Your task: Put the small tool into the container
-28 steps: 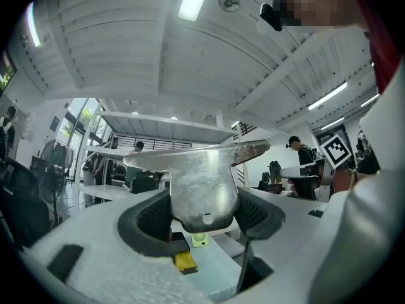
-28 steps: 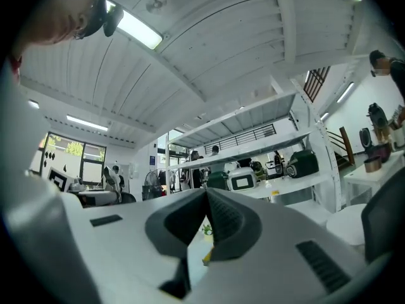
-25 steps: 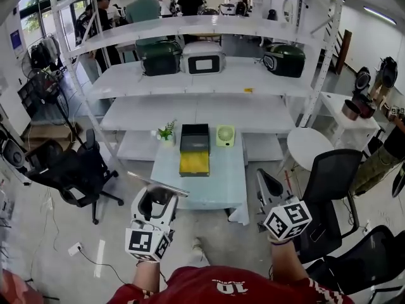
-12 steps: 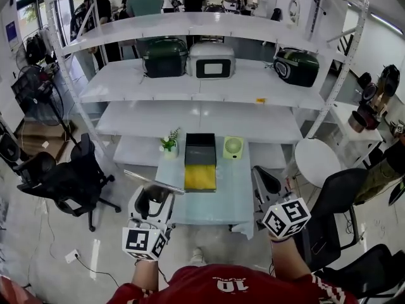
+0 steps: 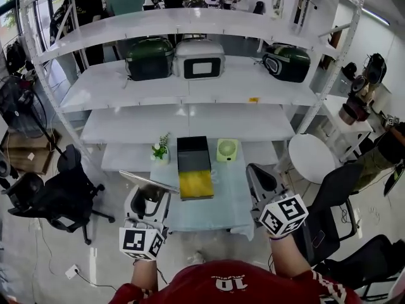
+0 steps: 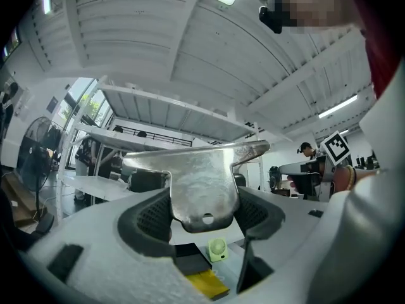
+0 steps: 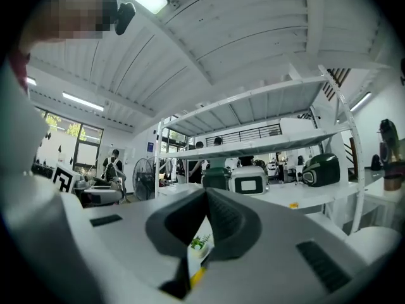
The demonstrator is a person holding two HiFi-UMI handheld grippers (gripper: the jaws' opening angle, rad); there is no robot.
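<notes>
A flat, silvery metal tool [image 6: 202,185] with a wide blade and a small hole is clamped crosswise between the dark pads of my left gripper [image 6: 204,215]. In the head view the tool [image 5: 152,182] sticks out left of the left gripper [image 5: 148,202], at the near left corner of the pale table [image 5: 221,204]. The container [image 5: 193,164], a black box with a yellow front half, lies in the middle of that table. My right gripper [image 5: 261,181] hovers at the table's near right corner. Its jaws [image 7: 204,220] are pressed together with nothing between them.
A green mini fan [image 5: 226,149] and a small potted plant [image 5: 159,149] flank the container. White shelving [image 5: 190,122] with appliances rises behind the table. A black office chair [image 5: 60,195] stands at left, another [image 5: 335,192] and a round white table [image 5: 313,157] at right. People stand far back.
Both grippers have travelled forward and now reach the table's near edge. The table and shelves look closer. The tool stays clamped in the left gripper.
</notes>
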